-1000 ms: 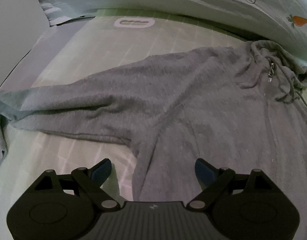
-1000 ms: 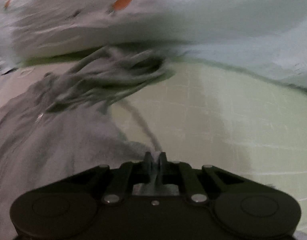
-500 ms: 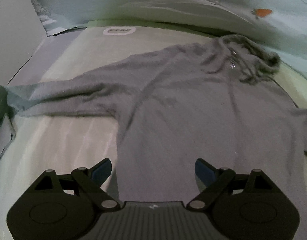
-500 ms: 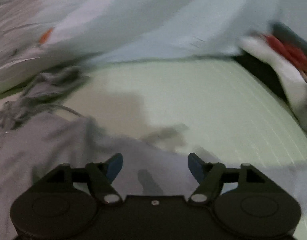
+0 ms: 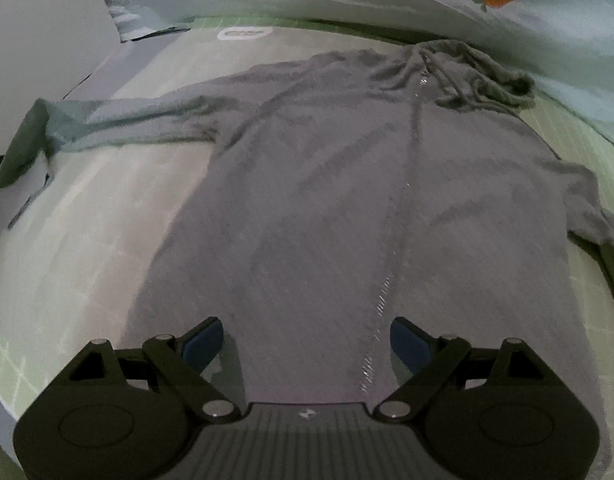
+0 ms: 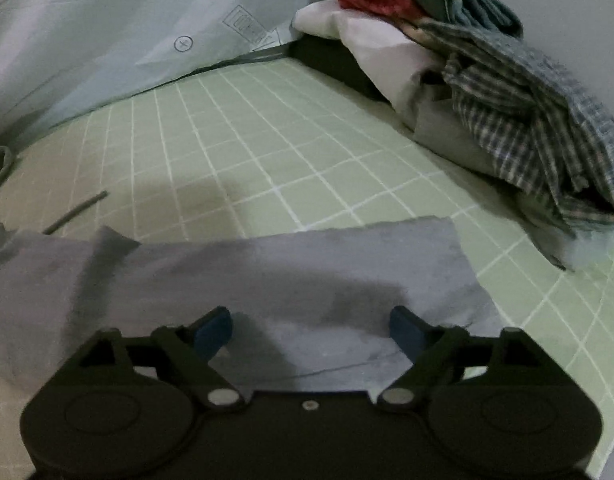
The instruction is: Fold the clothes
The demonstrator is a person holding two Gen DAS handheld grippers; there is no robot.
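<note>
fingers on the right gripper just spread, empty above the sleeve; left gripper wide over the hoodie; a shallow pinch probably bunches cloth.

A home laundry-folding spot: a green gridded mat, a carrot-print sheet and piled clothes.

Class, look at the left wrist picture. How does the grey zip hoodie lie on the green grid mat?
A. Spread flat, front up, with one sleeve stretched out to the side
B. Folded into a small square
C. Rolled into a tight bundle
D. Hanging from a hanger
A: the grey zip hoodie lies spread out on the green grid mat, zip line up, with its sleeve stretched sideways.
</note>
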